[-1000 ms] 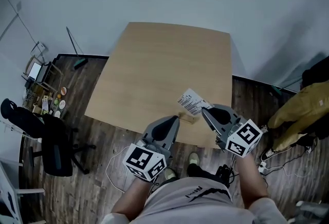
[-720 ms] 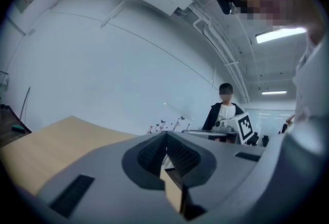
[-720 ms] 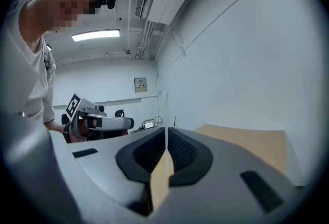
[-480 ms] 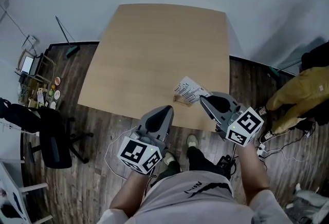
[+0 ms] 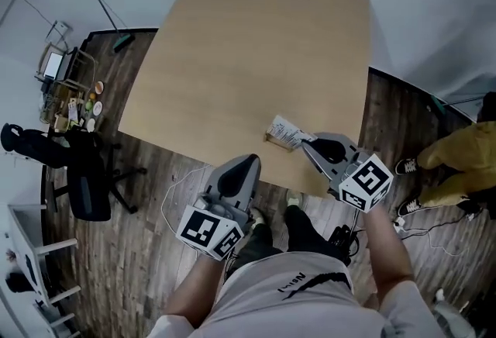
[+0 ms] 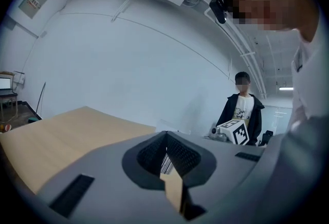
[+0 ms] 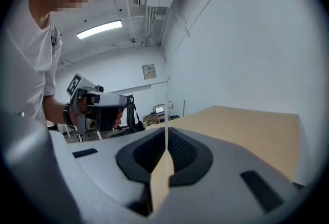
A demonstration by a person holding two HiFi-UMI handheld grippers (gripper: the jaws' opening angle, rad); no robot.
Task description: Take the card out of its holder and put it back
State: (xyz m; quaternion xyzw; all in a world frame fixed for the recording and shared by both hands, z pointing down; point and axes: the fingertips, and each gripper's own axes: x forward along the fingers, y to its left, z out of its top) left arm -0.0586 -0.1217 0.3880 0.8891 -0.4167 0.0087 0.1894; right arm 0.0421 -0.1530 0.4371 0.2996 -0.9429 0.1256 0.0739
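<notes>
A white printed card [image 5: 284, 129] stands tilted over a small wooden holder [image 5: 275, 142] near the front right edge of the light wooden table [image 5: 232, 57]. My right gripper [image 5: 305, 143] has its tip at the card's right corner. In the right gripper view, the right gripper [image 7: 166, 152] is shut on the card [image 7: 166, 110], which shows edge-on as a thin white line rising from the jaws. My left gripper [image 5: 251, 161] hangs just off the table's near edge, left of the holder. The left gripper [image 6: 166, 152] is shut and holds nothing; the card's barcode [image 6: 165, 164] shows beyond it.
A black office chair [image 5: 85, 189] and a cluttered rack [image 5: 70, 96] stand on the dark floor at the left. A person in a yellow jacket [image 5: 457, 162] is at the right, with cables [image 5: 418, 232] nearby. Another person [image 6: 241, 110] stands beyond the table.
The head view has shifted, so the table sits higher in frame. The card now looks lower and closer to the holder, with the right gripper still at it. The left gripper stays off the near edge.
</notes>
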